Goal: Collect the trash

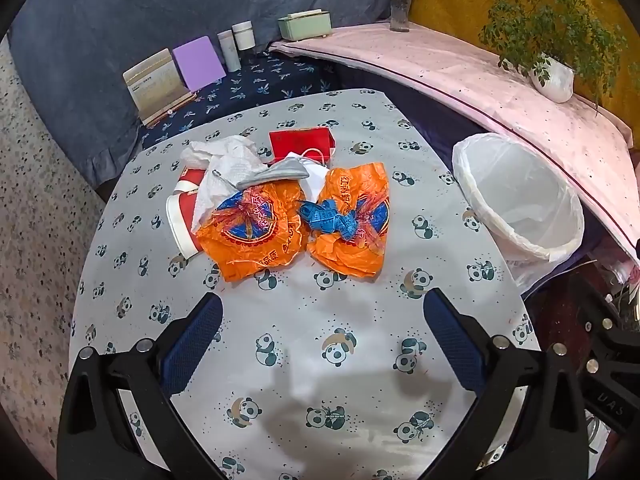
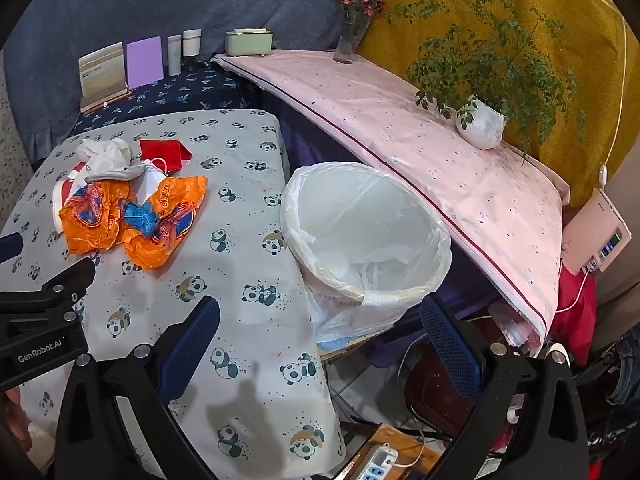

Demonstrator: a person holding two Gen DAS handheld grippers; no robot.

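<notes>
A pile of trash lies on the panda-print table (image 1: 320, 360): two orange plastic wrappers (image 1: 252, 236) (image 1: 352, 224), a crumpled blue tape (image 1: 330, 218) between them, white tissue (image 1: 228, 168), a grey scrap (image 1: 276, 174), a red packet (image 1: 300, 142) and a red-and-white cup (image 1: 182, 216). A bin lined with a white bag (image 1: 520, 204) stands off the table's right edge. My left gripper (image 1: 322, 344) is open and empty, short of the pile. My right gripper (image 2: 320, 344) is open and empty, hovering near the bin (image 2: 368, 232) and the table edge. The pile also shows in the right wrist view (image 2: 132, 216).
A pink-covered shelf (image 2: 400, 132) with a potted plant (image 2: 482, 124) and a flower vase (image 2: 346, 46) runs behind the bin. Boxes, jars and a green case (image 1: 306, 24) stand at the back. A power strip (image 2: 376, 462) and cables lie on the floor below.
</notes>
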